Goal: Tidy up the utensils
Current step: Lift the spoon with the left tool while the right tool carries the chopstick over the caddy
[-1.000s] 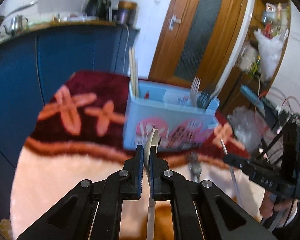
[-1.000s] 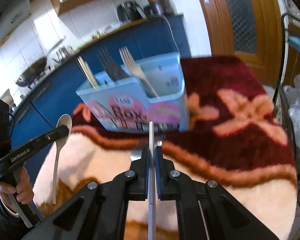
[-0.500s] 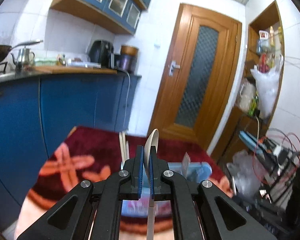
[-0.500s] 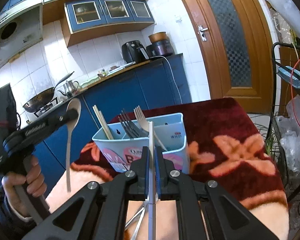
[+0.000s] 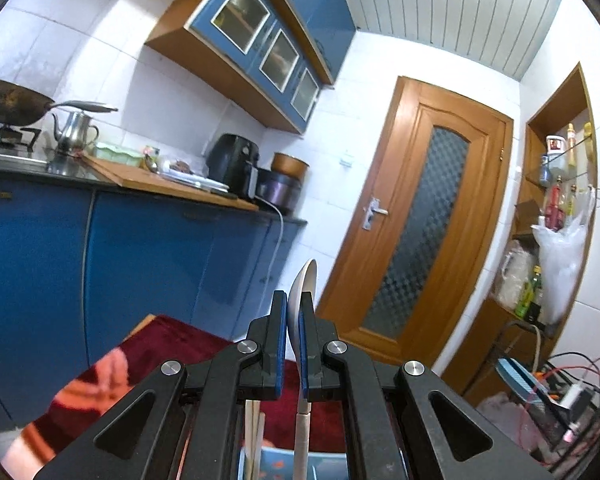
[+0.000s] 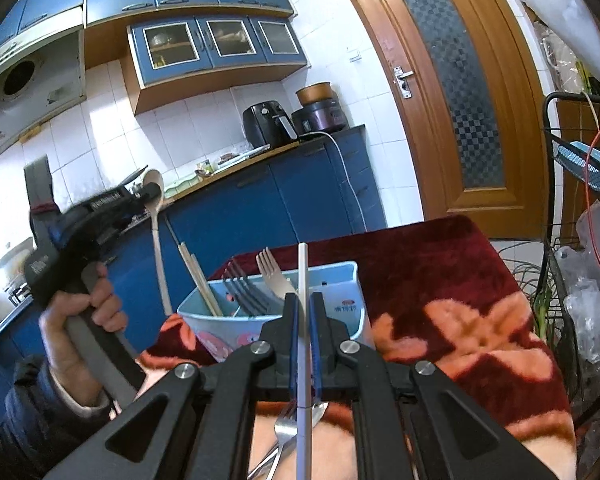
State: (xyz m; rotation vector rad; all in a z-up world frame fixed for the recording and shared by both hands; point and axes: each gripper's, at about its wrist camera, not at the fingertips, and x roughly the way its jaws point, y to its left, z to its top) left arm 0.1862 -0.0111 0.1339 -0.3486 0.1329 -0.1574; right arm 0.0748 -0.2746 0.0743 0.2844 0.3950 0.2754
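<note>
Nearest in the right wrist view, the right gripper (image 6: 304, 312) has its fingers clamped on a slim white handle (image 6: 302, 276) that stands up between the pads and runs back down under the gripper. Just below the pads, metal utensils (image 6: 288, 420), one of them a fork, lie on the pale part of the blanket (image 6: 460, 320) that covers the table. That blanket turns dark red with orange flower shapes farther away.

Just beyond the right gripper stands a light blue utensil box (image 6: 340, 304) on the red part of the blanket. It holds wooden chopsticks (image 6: 200, 280) at its left end, dark forks (image 6: 244, 292) in the middle and a pale fork (image 6: 274, 276) beside them, all leaning with their heads up.

To the left of the box, a hand (image 6: 80, 320) grips the handle of the left gripper (image 6: 150, 191), raised in the air. Its fingers are clamped on a pale spoon (image 6: 156, 224) near the bowl, with the long handle hanging down toward the left end of the box, its tip just outside the rim.

In the left wrist view the same spoon (image 5: 302, 300) sits edge-on between the blue pads, bowl uppermost. The box rim and chopstick tops show at the bottom edge, below the gripper.

Farther off are blue cabinets (image 6: 260, 208), a black air fryer (image 6: 268, 124) and a wooden door (image 6: 448, 92).
</note>
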